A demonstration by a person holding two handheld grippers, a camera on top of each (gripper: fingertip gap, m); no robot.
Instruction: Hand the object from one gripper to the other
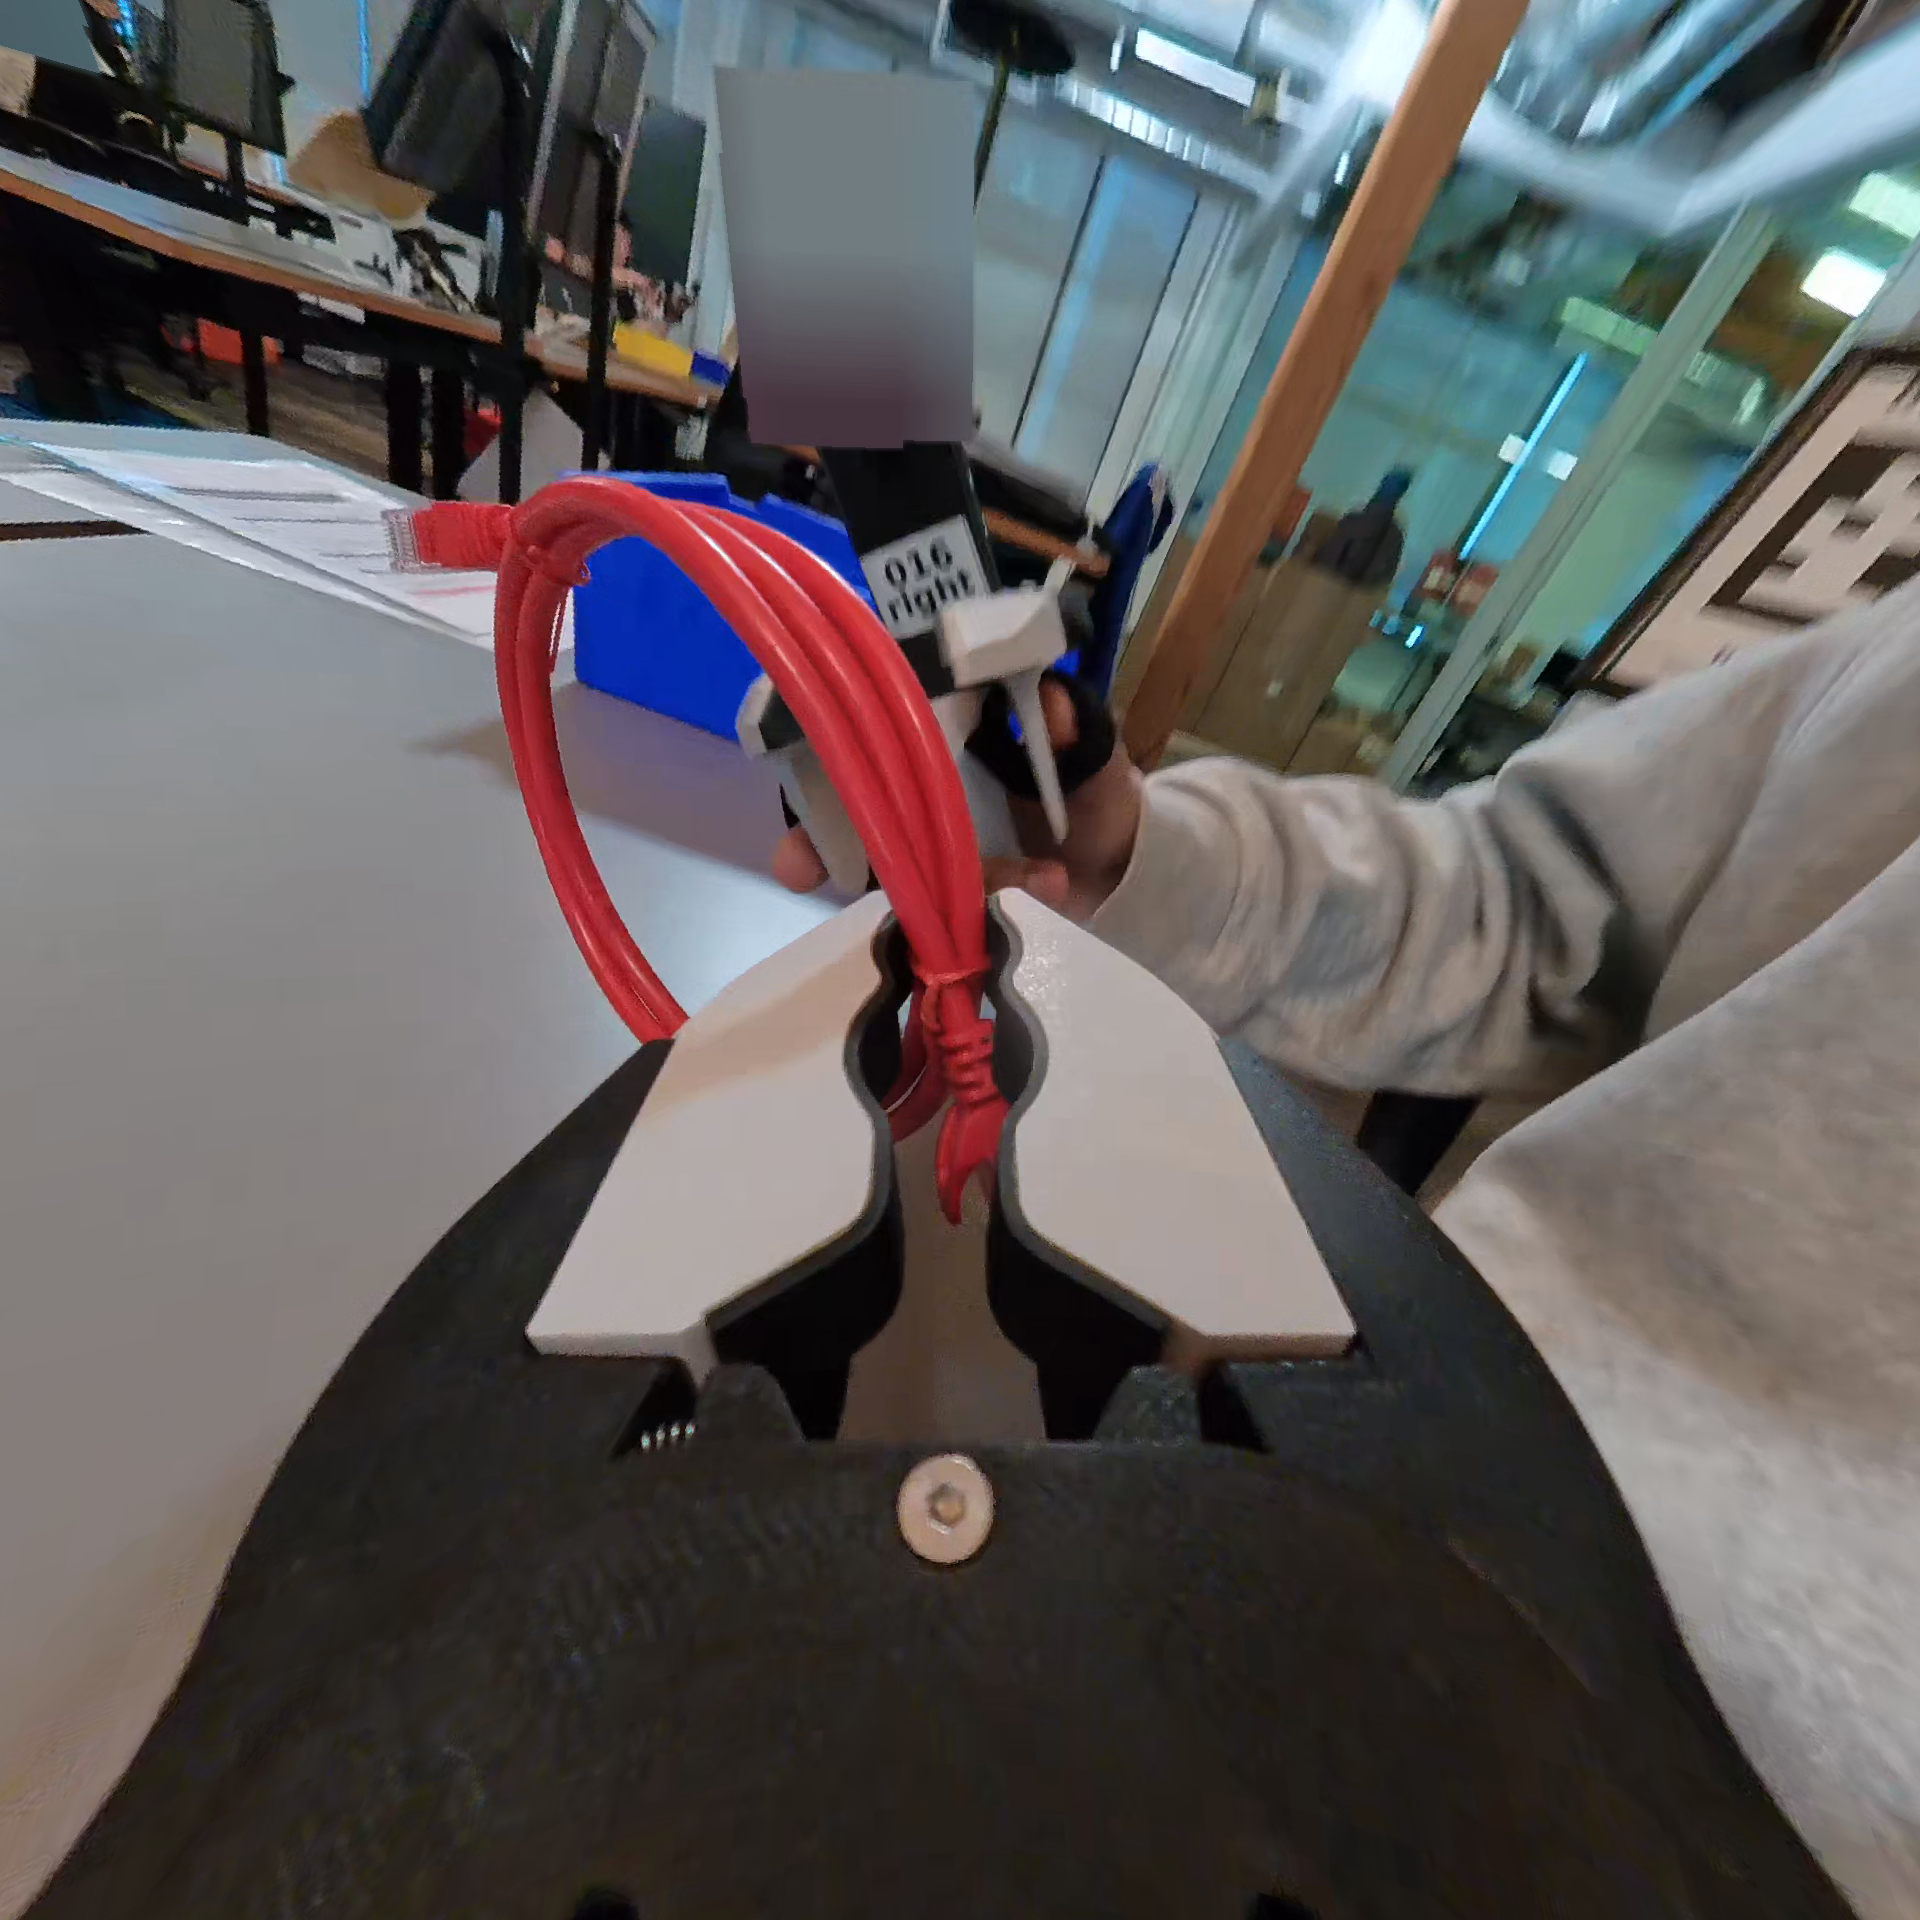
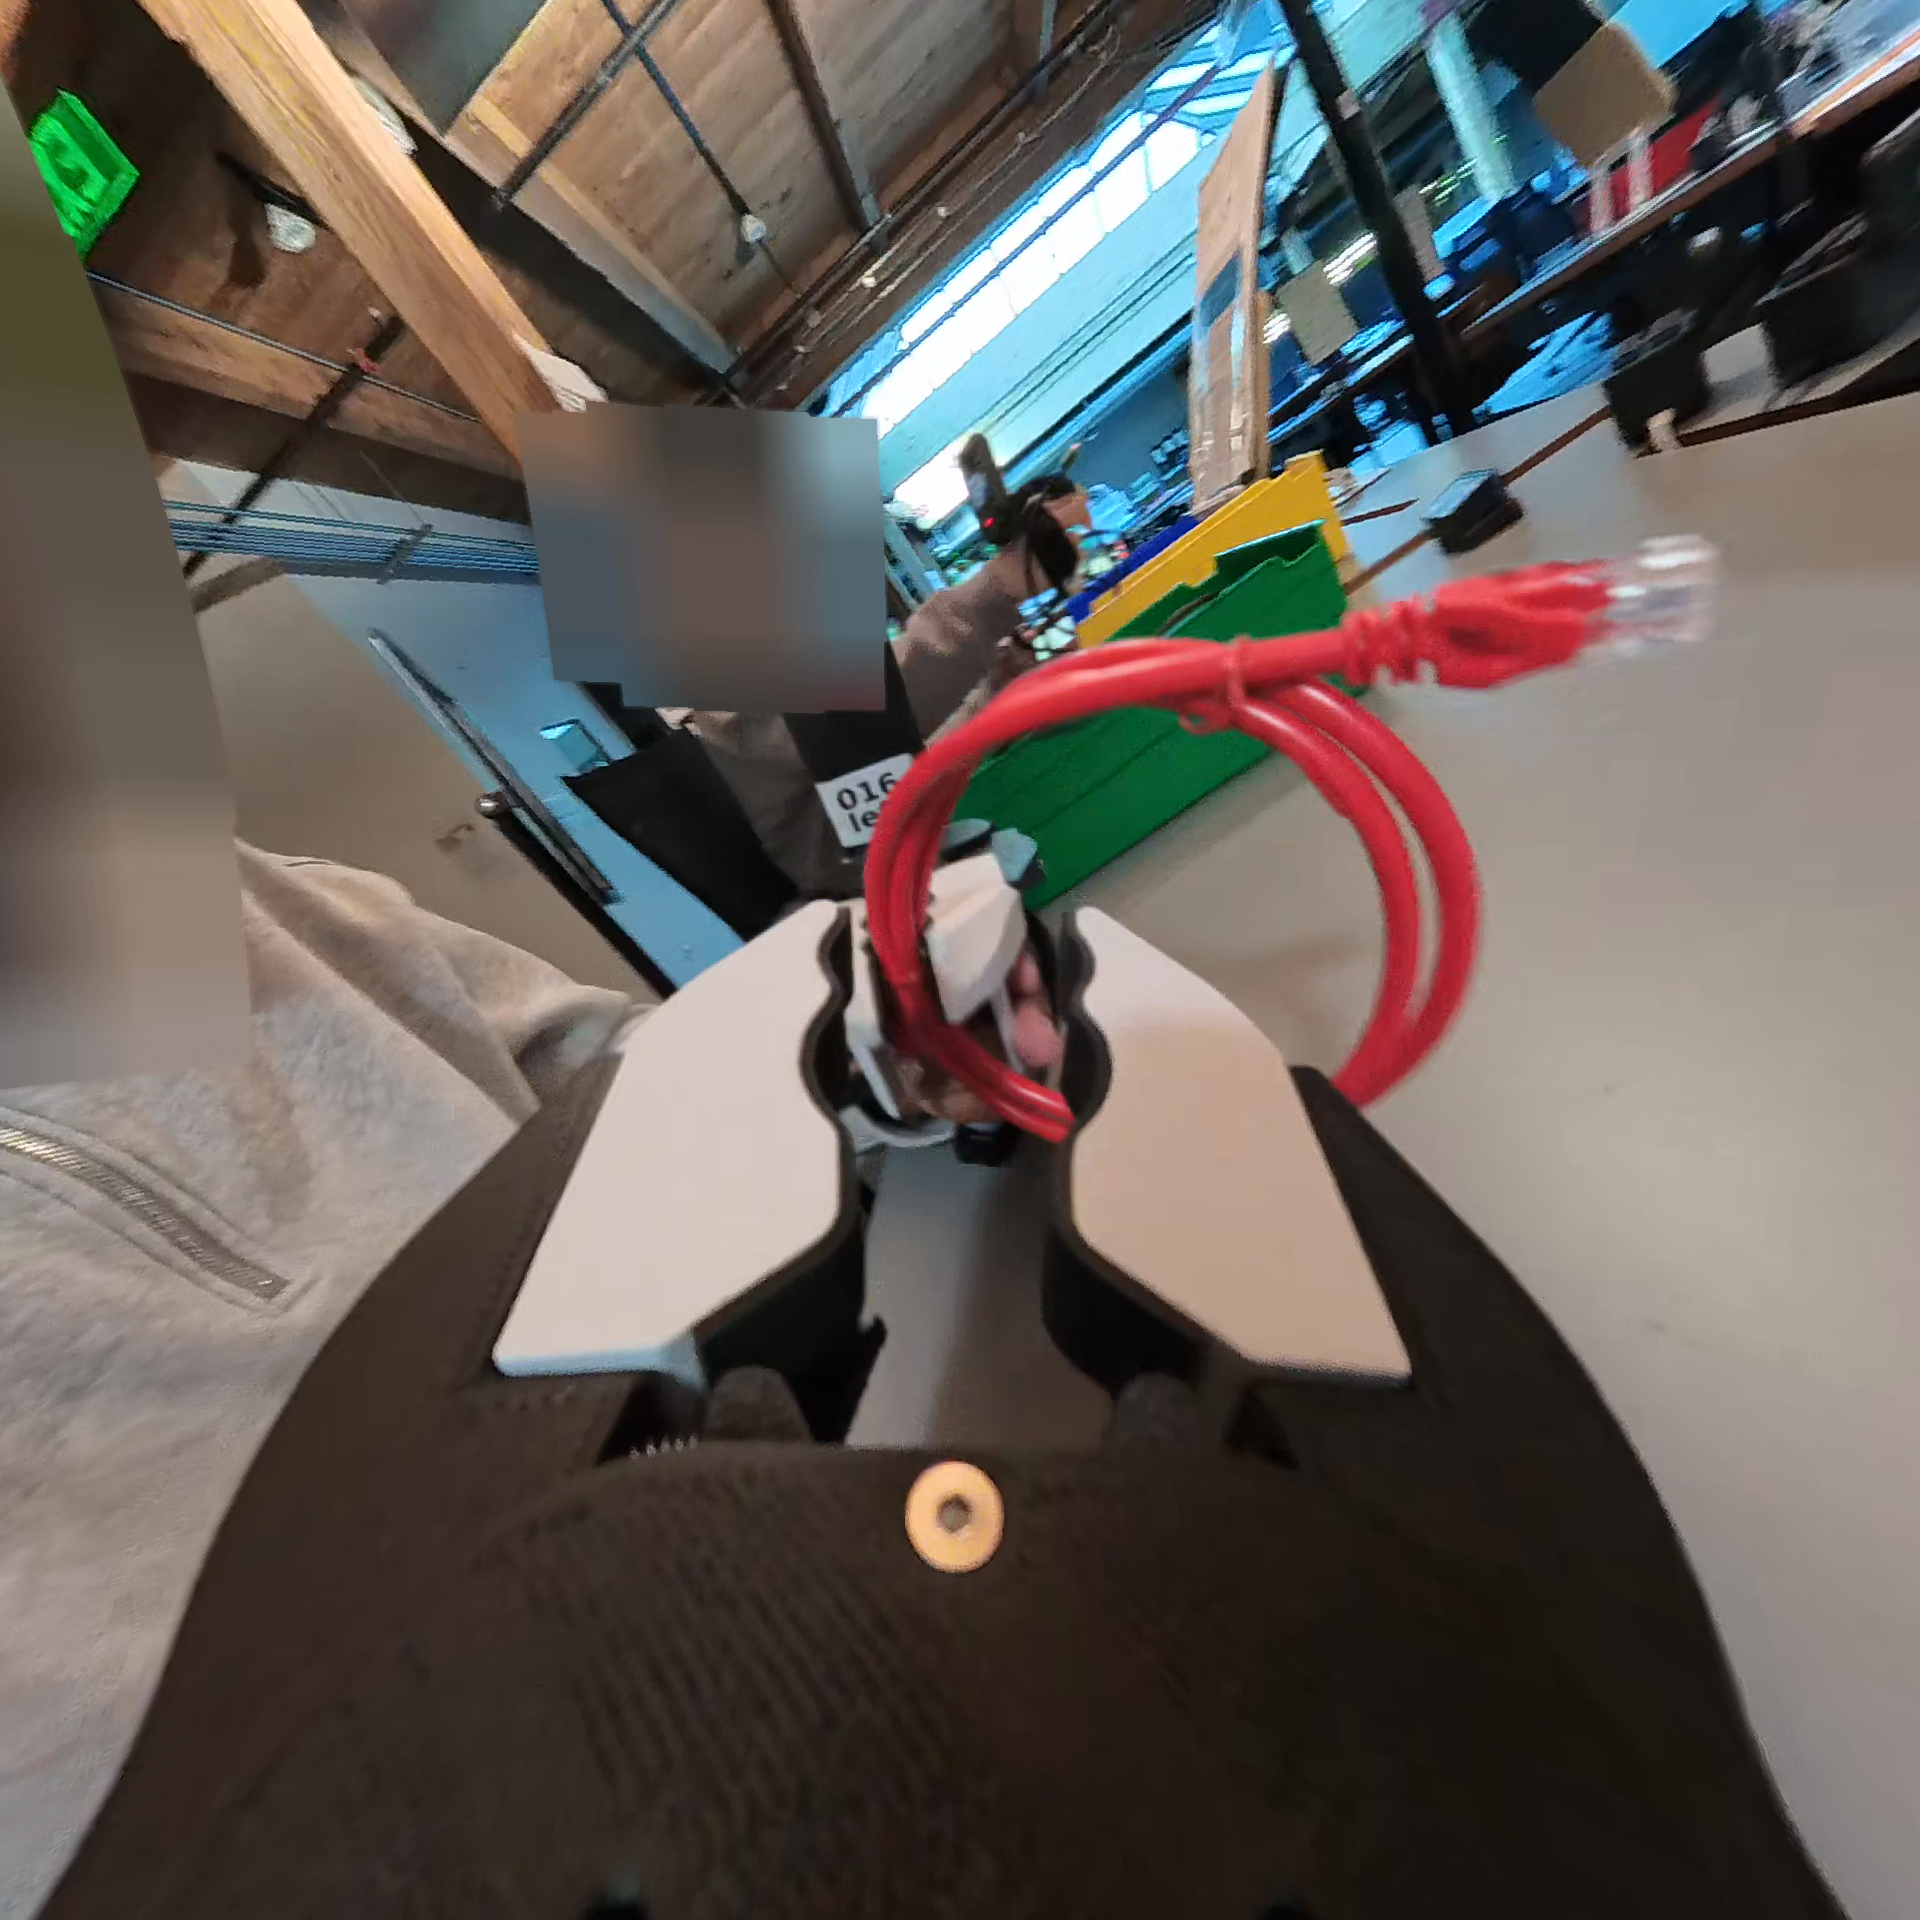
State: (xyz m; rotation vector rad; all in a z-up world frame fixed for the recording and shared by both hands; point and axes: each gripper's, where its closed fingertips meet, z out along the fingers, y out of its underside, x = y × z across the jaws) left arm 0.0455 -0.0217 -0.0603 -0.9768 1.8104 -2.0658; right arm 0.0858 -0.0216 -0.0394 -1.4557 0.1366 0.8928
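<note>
The left gripper (image 1: 943,914) pinches a coiled red cable (image 1: 727,675) at its tied end, the white fingers (image 1: 748,1122) pressed against the bundle from both sides. One red plug boot hangs down in the gap between them. The coil rises up and to the left above a grey table (image 1: 208,935), and its other plug, with a clear tip, points left at the top of the loop.

Farther off in the left wrist view, the right gripper (image 1: 940,769) faces the coil with its fingers spread, one on each side of the strands. A hand (image 1: 1070,831) in a grey sleeve (image 1: 1455,883) holds it. A blue bin (image 1: 644,634) stands on the table behind the loop.

In the right wrist view, the right gripper (image 2: 956,920) has its fingers (image 2: 717,1122) apart, with the red cable (image 2: 1195,675) passing through the gap between them; whether a pad touches the strands cannot be told. The left gripper (image 2: 971,951) shows just beyond, close to those tips. A green bin (image 2: 1143,748) and a yellow bin (image 2: 1247,520) sit far on the table (image 2: 1662,1039) to the right.
</note>
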